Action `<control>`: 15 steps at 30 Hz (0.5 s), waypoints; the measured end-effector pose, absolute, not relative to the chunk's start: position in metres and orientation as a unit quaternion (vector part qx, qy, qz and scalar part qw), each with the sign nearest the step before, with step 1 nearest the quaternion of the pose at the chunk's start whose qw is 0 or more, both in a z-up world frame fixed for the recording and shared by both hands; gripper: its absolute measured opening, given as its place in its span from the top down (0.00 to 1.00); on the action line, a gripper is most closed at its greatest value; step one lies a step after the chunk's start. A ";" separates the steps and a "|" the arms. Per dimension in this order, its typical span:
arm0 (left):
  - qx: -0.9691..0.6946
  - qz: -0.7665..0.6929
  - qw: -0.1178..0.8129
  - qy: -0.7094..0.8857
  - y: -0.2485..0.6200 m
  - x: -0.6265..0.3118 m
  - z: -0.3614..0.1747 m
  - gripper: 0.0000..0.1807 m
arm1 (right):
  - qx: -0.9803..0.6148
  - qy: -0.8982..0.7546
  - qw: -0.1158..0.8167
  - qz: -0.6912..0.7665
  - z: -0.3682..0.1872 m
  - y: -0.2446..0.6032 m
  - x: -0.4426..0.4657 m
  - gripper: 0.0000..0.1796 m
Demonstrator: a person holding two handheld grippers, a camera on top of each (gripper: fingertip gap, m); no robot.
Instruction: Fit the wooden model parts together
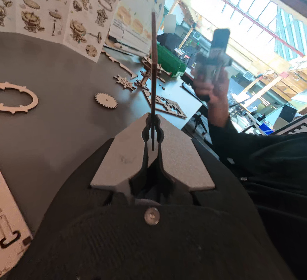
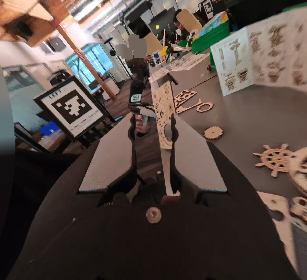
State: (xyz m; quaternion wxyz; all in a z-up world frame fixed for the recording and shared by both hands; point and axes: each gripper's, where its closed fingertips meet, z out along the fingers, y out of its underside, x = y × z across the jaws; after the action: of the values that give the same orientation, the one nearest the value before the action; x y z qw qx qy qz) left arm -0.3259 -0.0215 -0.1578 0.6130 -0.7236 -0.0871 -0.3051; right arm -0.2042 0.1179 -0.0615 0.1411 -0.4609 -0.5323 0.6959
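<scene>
Grey table (image 1: 49, 139) underneath. Folded instruction sheet (image 1: 54, 11) upright at the back, a second printed sheet (image 1: 137, 9) beside it. Green box (image 2: 214, 34) behind, at the table's far end. Marker board (image 2: 71, 105) on a stand off the table's edge. Large windows (image 1: 259, 11) overhead; people seated at far desks.

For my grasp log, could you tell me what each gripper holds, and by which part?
The left gripper pinches a thin wooden sheet edge-on, at its near end. The right gripper is open and holds nothing.
</scene>
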 end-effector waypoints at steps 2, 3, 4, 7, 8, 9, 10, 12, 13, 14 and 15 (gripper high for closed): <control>-0.732 -0.316 0.597 -0.091 -0.027 -0.325 -0.165 1.00 | -0.468 -0.567 0.178 0.654 -0.048 0.132 -0.182 0.78; -0.734 -0.319 0.591 -0.097 -0.030 -0.326 -0.169 0.99 | -0.477 -0.585 0.199 0.625 -0.049 0.141 -0.172 0.77; -0.736 -0.324 0.586 -0.104 -0.032 -0.327 -0.173 0.99 | -0.486 -0.600 0.219 0.597 -0.053 0.149 -0.162 0.77; -0.733 -0.317 0.584 -0.145 -0.034 -0.340 -0.183 0.99 | -0.522 -0.621 0.260 0.524 -0.081 0.178 -0.132 0.78; -0.734 -0.314 0.581 -0.156 -0.033 -0.343 -0.187 0.99 | -0.532 -0.622 0.263 0.510 -0.093 0.186 -0.123 0.78; -0.734 -0.315 0.578 -0.166 -0.032 -0.346 -0.190 0.98 | -0.542 -0.621 0.262 0.502 -0.105 0.192 -0.114 0.78; -0.732 -0.321 0.576 -0.173 -0.031 -0.347 -0.191 0.98 | -0.553 -0.617 0.260 0.496 -0.117 0.199 -0.106 0.79; -0.726 -0.334 0.575 -0.175 -0.030 -0.345 -0.189 0.98 | -0.571 -0.608 0.252 0.490 -0.135 0.210 -0.092 0.79; -0.726 -0.334 0.575 -0.177 -0.029 -0.345 -0.189 0.98 | -0.575 -0.605 0.250 0.491 -0.141 0.214 -0.086 0.79; -0.727 -0.331 0.574 -0.179 -0.028 -0.345 -0.189 0.98 | -0.579 -0.601 0.251 0.491 -0.145 0.218 -0.080 0.79; -0.729 -0.329 0.573 -0.182 -0.028 -0.345 -0.190 0.98 | -0.584 -0.596 0.257 0.488 -0.148 0.225 -0.076 0.79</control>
State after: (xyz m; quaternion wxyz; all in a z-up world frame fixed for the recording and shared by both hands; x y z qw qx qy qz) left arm -0.3449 -0.0280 -0.1901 0.5728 -0.7285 -0.1822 -0.3285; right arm -0.0757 0.2246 -0.1481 0.2568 -0.5838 -0.5960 0.4878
